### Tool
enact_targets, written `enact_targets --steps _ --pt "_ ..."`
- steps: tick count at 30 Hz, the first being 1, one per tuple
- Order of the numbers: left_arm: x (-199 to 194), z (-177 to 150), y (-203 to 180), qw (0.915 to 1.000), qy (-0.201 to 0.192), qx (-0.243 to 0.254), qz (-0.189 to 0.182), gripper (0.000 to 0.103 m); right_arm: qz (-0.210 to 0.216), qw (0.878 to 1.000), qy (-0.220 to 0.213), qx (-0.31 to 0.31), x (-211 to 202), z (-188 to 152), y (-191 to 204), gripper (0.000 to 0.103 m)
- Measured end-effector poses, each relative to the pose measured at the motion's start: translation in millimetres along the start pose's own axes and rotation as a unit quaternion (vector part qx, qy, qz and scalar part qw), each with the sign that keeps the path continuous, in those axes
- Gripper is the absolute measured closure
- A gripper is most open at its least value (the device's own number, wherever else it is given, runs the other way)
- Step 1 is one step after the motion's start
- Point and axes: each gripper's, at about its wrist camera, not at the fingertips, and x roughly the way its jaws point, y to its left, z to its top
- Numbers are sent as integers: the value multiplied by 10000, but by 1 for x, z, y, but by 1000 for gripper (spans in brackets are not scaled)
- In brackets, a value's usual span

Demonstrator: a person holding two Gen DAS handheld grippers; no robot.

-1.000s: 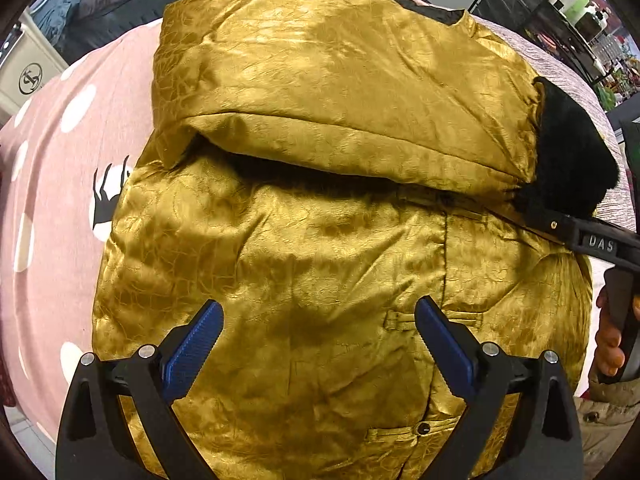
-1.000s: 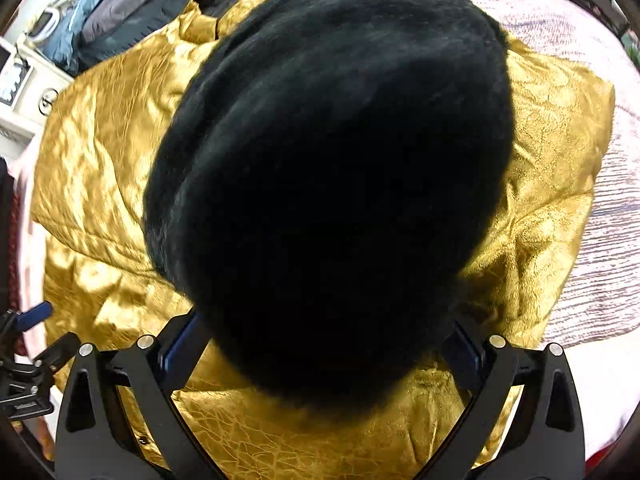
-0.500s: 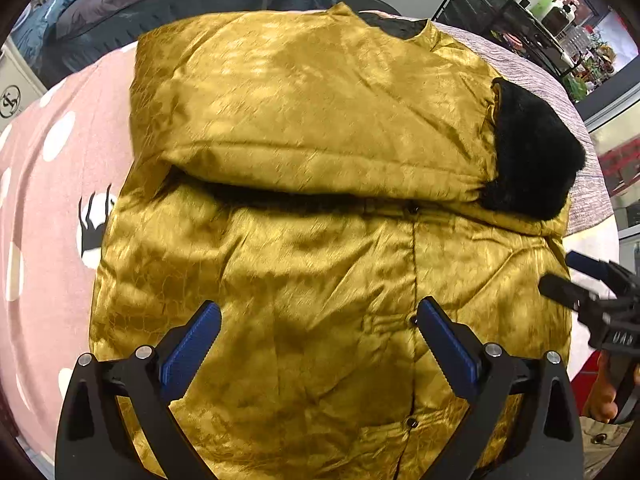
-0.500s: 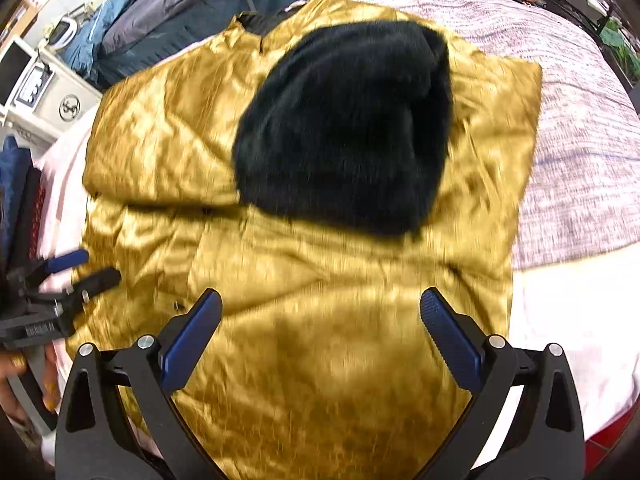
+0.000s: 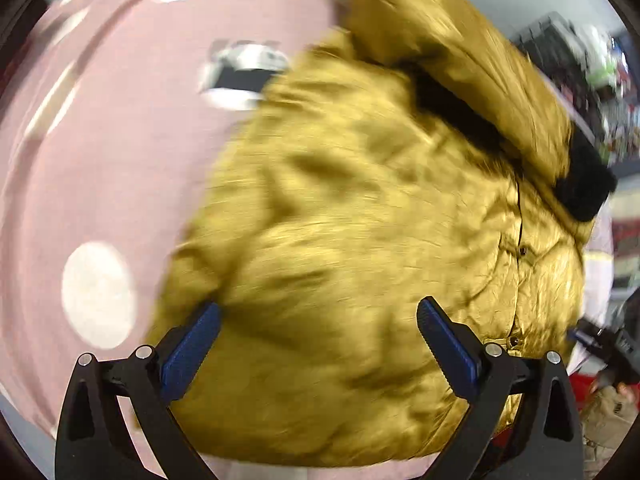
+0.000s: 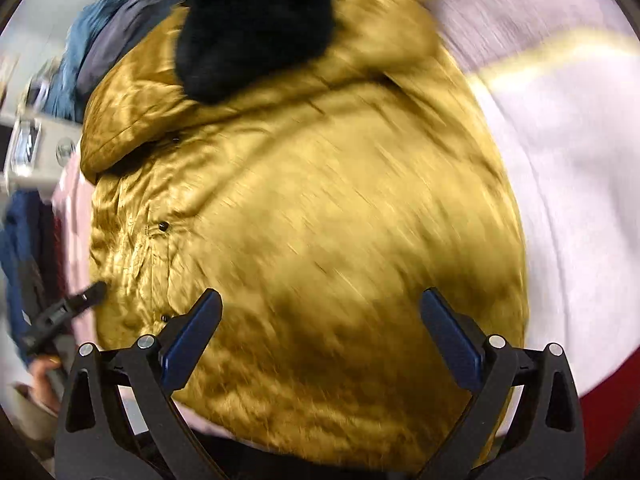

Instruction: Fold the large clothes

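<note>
Hovering over a gold jacket [image 5: 360,240] spread on the bed [image 5: 100,160], the left tool [image 5: 318,344] and right tool [image 6: 320,332] both gape wide, holding nothing, probably lining up for its lower hem. Shiny, crinkled satin; one sleeve [image 6: 132,120] folded across the chest, ending in a black fur cuff [image 6: 256,28].

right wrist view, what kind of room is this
Probably a bedroom or laundry corner at home: the shiny gold satin jacket lies on a pink bedsheet with white dots, and a heap of blue and grey clothes sits behind.
</note>
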Motion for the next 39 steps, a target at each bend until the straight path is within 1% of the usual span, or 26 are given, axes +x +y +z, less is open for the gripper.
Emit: enact_targets --steps 2,3,4,6,7,8,10,12,14,17,19,22,24,26,28,29,31,33,34,35,36,38,39 --pt "-11 -3 24 9994 -115 -279 -179 7 528 9968 153 581 -2 -8 -28 5" --pt "-13 -4 31 9991 -119 -357 -190 7 826 9924 140 904 -5 -13 -44 5" --pt "-16 -4 42 9988 -75 -462 -167 7 1009 9883 81 1138 -9 -17 -56 5" --pt "-16 -2 58 9980 114 -604 -129 7 1237 9790 -110 1616 -16 -30 -81 5" --pt "-15 -2 67 9972 203 -689 -230 7 1295 9762 -164 1735 -19 -35 -89 8" --pt "-15 -3 74 9961 242 -763 -370 7 1325 9745 -177 1803 -21 -38 -94 16" --pt "-15 -3 85 9943 293 -884 -523 7 1292 9736 -196 1871 -24 -46 -101 23" --pt "-11 -2 90 9936 372 -945 -504 7 1272 9732 -272 1896 -28 -49 -106 28" --pt "-7 -2 95 9929 414 -966 -552 8 1173 9722 -441 1978 -34 -51 -111 33" --pt "-6 5 97 9932 408 -883 -645 8 1106 9660 -737 2217 -50 -51 -131 36" --pt "-7 11 97 9932 387 -823 -730 8 997 9629 -806 2373 -55 -49 -143 36" --pt "-1 21 96 9920 504 -765 -866 8 962 9626 -667 2442 -48 -46 -153 36" --pt "8 24 93 9921 627 -688 -839 8 964 9638 -586 2415 -44 -45 -155 36" --pt "10 25 90 9933 636 -560 -791 7 823 9687 -578 2268 -43 -44 -149 36" --pt "8 22 89 9941 604 -494 -750 7 804 9738 -473 2075 -39 -44 -142 36" --pt "7 21 88 9940 588 -489 -788 7 837 9752 -408 2010 -37 -44 -138 36" --pt "6 13 86 9910 656 -489 -1055 7 927 9780 -196 1858 -31 -48 -132 36" --pt "7 4 79 9903 734 -353 -1124 7 893 9809 -79 1728 -28 -54 -127 37" --pt "6 0 76 9906 750 -277 -1114 7 864 9822 -49 1669 -26 -57 -126 41" --pt "5 -4 73 9907 772 -186 -1103 7 833 9829 -36 1643 -26 -60 -126 46" --pt "5 -8 70 9903 812 -133 -1123 7 814 9828 -30 1655 -26 -62 -126 49" --pt "4 -15 65 9865 929 -111 -1348 11 809 9817 7 1723 -26 -67 -131 64" --pt "3 -19 60 9846 978 -45 -1447 13 816 9814 26 1736 -26 -69 -134 66"
